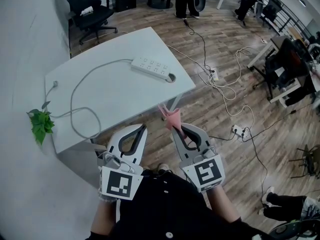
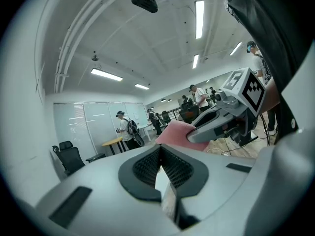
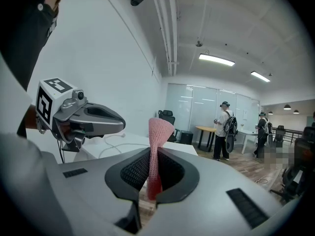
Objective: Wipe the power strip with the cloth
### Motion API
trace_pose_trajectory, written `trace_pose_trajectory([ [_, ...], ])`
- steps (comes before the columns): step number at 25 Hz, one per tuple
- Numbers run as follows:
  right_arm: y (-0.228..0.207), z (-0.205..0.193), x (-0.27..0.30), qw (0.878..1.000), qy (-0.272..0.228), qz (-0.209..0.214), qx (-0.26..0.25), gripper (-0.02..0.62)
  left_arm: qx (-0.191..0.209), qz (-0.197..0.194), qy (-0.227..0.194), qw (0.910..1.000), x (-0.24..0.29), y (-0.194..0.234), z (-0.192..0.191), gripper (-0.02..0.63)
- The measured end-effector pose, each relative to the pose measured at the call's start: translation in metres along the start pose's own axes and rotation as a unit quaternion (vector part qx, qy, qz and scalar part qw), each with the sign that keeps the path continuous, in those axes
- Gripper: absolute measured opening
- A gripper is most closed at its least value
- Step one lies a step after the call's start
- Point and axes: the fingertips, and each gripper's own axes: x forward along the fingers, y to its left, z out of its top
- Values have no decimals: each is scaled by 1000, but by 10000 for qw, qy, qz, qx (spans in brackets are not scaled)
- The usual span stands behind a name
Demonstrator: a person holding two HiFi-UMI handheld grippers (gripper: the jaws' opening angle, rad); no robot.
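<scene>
Close to the person's body, the left gripper (image 1: 144, 127) has its jaws pressed together on nothing; beside it, the right gripper (image 1: 176, 128) pinches the pink cloth (image 1: 171, 117) upright; beyond, the power strip (image 1: 153, 68) lies on the white table (image 1: 115, 96), well apart from both.

White table (image 1: 125, 94) ahead of left gripper (image 1: 144, 127); black office chair (image 1: 90, 9) beyond it, by white wall (image 1: 25, 34). Wood floor (image 1: 225, 44) with loose cables (image 1: 227, 91) right of it. Strip lights (image 2: 198, 18) overhead.
</scene>
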Motion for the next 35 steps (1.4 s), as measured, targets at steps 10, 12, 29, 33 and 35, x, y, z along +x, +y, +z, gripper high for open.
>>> trace_pose_trajectory([
  [10,-6,-4,-12,10000,-27,24,7,51,25,51,27,10000,2,-11,6,14],
  [12,-8,-6,-16,10000,-36,29,19,51,34,74,29,10000,2,-14,8,14],
  [29,-48,-29,-62,9999,-119,80,79,51,-73,382,146,9991,19,-57,28,14],
  [33,-54,-34,-63,9998,-145,107,61,51,-38,436,142,9989,20,-63,28,14],
  [35,-56,-35,-62,9998,-169,134,47,51,-15,445,171,9989,22,-63,26,14],
])
